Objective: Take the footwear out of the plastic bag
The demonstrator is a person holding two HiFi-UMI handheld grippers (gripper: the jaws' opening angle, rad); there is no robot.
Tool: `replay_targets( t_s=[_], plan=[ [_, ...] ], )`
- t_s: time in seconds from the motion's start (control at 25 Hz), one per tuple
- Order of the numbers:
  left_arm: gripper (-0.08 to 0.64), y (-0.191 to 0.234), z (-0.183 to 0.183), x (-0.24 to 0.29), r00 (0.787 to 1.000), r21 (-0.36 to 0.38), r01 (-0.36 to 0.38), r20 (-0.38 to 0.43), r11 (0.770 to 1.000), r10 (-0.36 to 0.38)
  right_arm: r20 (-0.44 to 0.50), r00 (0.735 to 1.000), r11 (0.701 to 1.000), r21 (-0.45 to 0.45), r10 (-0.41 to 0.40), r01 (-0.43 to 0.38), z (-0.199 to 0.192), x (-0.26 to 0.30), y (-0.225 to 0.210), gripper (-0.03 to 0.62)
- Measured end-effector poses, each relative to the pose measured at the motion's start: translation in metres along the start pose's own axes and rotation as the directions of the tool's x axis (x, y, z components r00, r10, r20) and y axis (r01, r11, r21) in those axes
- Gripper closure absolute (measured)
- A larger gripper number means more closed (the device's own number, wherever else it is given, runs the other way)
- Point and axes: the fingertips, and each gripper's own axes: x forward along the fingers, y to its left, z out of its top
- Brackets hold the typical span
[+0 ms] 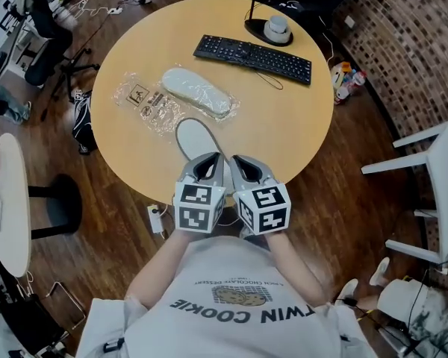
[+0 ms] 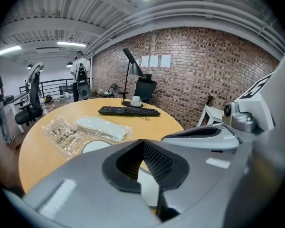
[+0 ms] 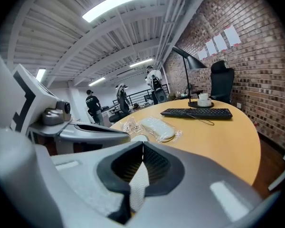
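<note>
Gripping white slipper — left fingers and right fingers clamped on it | round wood table | brick wall

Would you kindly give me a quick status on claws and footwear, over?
Left claw and right claw both shut on one slipper at near edge of table. Second slipper still inside plastic bag beyond. Keyboard far side, nothing in the way.

Bright, even light pours down from the ceiling strips, a soft sheen on the table, shadows faint, head view sharp, both gripper views bowing hard into black corners, the right gripper slightly soft up close.
</note>
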Motion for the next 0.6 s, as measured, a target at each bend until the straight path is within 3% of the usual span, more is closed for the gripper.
replay_targets(
  t_s=[0.44, 0.6],
  plan=[
    [0.555, 0.155, 0.034, 0.048, 0.999, 0.041, 0.017, -0.030, 0.999, -0.016, -0.048, 0.995, 0.994, 0.061, -0.086, 0.089, 0.032, 0.104, 0.003, 0.591],
    [0.555, 0.216, 0.047, 0.074, 0.998, 0.087, 0.028, -0.054, 0.996, -0.023, -0.059, 0.990, 0.984, 0.117, -0.126, 0.132, 0.042, 0.132, -0.008, 0.591]
  ],
)
